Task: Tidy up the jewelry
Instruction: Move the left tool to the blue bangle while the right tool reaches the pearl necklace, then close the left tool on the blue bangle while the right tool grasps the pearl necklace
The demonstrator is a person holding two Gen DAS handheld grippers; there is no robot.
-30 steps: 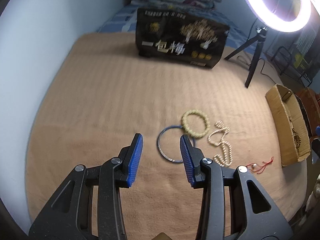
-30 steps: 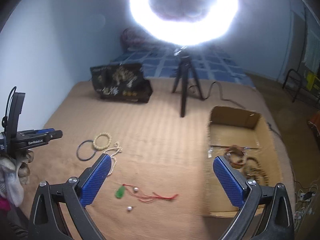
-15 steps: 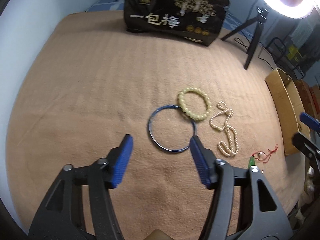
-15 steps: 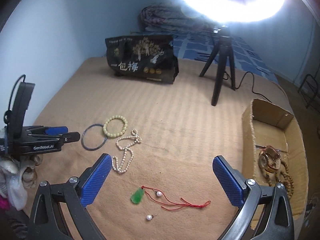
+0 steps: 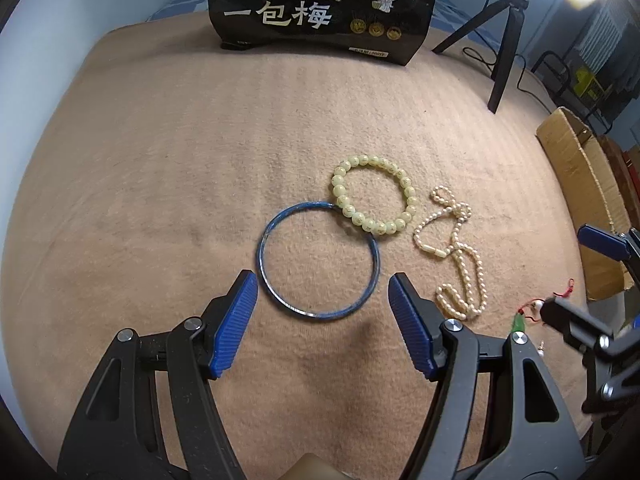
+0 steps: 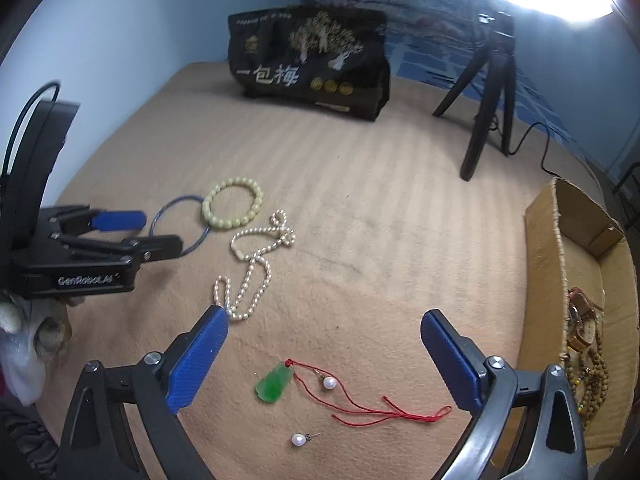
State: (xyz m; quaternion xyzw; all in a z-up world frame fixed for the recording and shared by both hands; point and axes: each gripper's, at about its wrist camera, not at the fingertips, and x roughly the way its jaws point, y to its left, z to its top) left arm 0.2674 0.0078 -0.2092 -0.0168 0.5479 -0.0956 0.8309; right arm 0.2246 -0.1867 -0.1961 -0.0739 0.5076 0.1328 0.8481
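A thin blue bangle [image 5: 262, 264] lies on the tan blanket, its far edge under a pale yellow bead bracelet [image 5: 374, 194]. A pearl necklace [image 5: 456, 256] lies to the right of them. My left gripper [image 5: 320, 286] is open and empty, its fingers either side of the bangle's near edge. In the right wrist view my right gripper [image 6: 324, 328] is open and empty above a green pendant [image 6: 273, 384] on a red cord [image 6: 376, 412], with a pearl earring [image 6: 300, 439] in front. The bangle [image 6: 160, 214], bracelet [image 6: 232, 208] and necklace [image 6: 252, 268] lie to its left.
A cardboard box [image 6: 544, 240] at the right holds bead strings and a watch. A black printed bag [image 5: 324, 8] stands at the back. A ring light tripod [image 6: 486, 92] with a cable stands at the back right. The left gripper [image 6: 120, 236] shows in the right wrist view.
My left gripper has moved forward and down to the blue bangle and opened wider. My right gripper has moved left and down over the green pendant, away from the box.
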